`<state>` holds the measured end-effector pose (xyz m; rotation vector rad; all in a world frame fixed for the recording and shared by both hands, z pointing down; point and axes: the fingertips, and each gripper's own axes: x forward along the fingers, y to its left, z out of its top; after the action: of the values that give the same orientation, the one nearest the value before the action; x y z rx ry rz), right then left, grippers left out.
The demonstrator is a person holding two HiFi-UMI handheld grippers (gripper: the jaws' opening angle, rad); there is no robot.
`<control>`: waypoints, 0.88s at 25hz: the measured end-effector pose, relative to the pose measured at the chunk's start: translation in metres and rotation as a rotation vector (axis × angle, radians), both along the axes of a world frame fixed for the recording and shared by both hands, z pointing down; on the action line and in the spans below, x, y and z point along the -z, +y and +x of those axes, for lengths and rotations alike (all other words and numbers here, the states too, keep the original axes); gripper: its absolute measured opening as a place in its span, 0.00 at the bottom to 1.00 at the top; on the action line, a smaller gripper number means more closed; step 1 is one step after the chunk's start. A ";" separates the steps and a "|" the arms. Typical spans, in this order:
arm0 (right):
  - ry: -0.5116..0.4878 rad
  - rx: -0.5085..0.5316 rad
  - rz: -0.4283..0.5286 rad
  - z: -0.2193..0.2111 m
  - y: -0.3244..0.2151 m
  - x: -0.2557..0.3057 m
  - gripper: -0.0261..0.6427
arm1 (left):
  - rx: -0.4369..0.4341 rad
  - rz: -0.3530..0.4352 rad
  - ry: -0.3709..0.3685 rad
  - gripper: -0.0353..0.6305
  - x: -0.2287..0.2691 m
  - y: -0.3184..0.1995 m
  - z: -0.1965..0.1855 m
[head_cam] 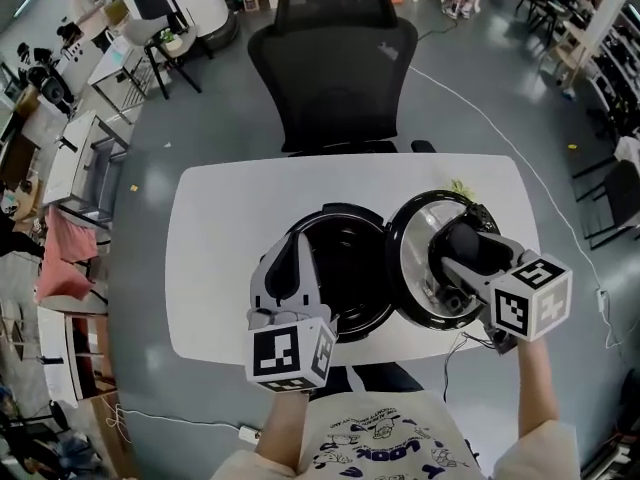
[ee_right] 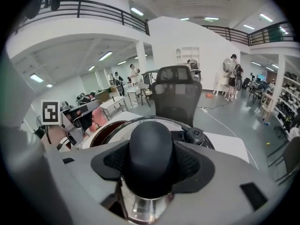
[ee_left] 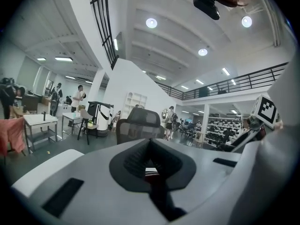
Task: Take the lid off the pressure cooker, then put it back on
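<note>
Chair: behind cooker
Lid: right of cooker, knob clamped in right gripper
Left gripper: closed, at cooker's left rim

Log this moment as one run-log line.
stage: lid off | right gripper: shut on black knob of round steel lid, right of open black pressure cooker | left gripper: jaws together, at cooker's left rim

**A:** so what was the tally on that one white table?

**B:** one pressure cooker, one lid. Two grippers up there too: left gripper and right gripper. Plus one office chair past the far edge.
</note>
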<state>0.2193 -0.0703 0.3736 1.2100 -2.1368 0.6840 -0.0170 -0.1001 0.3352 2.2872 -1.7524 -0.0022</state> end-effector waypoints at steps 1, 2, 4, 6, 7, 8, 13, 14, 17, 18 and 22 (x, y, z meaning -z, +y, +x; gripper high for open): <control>-0.001 0.019 -0.002 -0.012 0.001 0.001 0.48 | 0.013 0.000 0.001 0.07 0.001 0.004 -0.010; -0.001 0.039 -0.003 -0.025 0.002 0.001 0.48 | 0.028 0.001 0.001 0.07 0.001 0.008 -0.021; 0.000 0.092 -0.003 -0.051 0.001 0.001 0.48 | 0.072 0.005 0.002 0.07 0.002 0.017 -0.045; 0.005 0.145 -0.002 -0.074 0.001 0.000 0.48 | 0.118 0.009 0.004 0.07 0.003 0.026 -0.066; 0.010 0.166 -0.002 -0.084 0.001 -0.001 0.48 | 0.137 0.010 0.005 0.07 0.004 0.030 -0.076; 0.017 0.186 -0.003 -0.095 0.002 -0.001 0.48 | 0.155 0.011 0.006 0.07 0.004 0.033 -0.086; 0.045 0.280 -0.003 -0.145 -0.001 -0.008 0.48 | 0.231 0.003 0.005 0.07 -0.004 0.045 -0.131; 0.046 0.295 -0.004 -0.154 -0.001 -0.010 0.48 | 0.242 -0.002 0.003 0.07 -0.006 0.048 -0.138; 0.051 0.336 -0.008 -0.178 -0.002 -0.013 0.48 | 0.277 -0.014 0.003 0.07 -0.012 0.054 -0.158; 0.055 0.346 -0.009 -0.184 -0.002 -0.013 0.48 | 0.286 -0.017 0.004 0.07 -0.013 0.056 -0.164; 0.066 0.370 -0.011 -0.205 0.000 -0.019 0.48 | 0.311 -0.021 0.009 0.07 -0.015 0.059 -0.182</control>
<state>0.0139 -0.0705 0.3929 0.7859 -2.2142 0.4832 -0.1995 -0.0407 0.3503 1.9742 -2.0724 -0.0523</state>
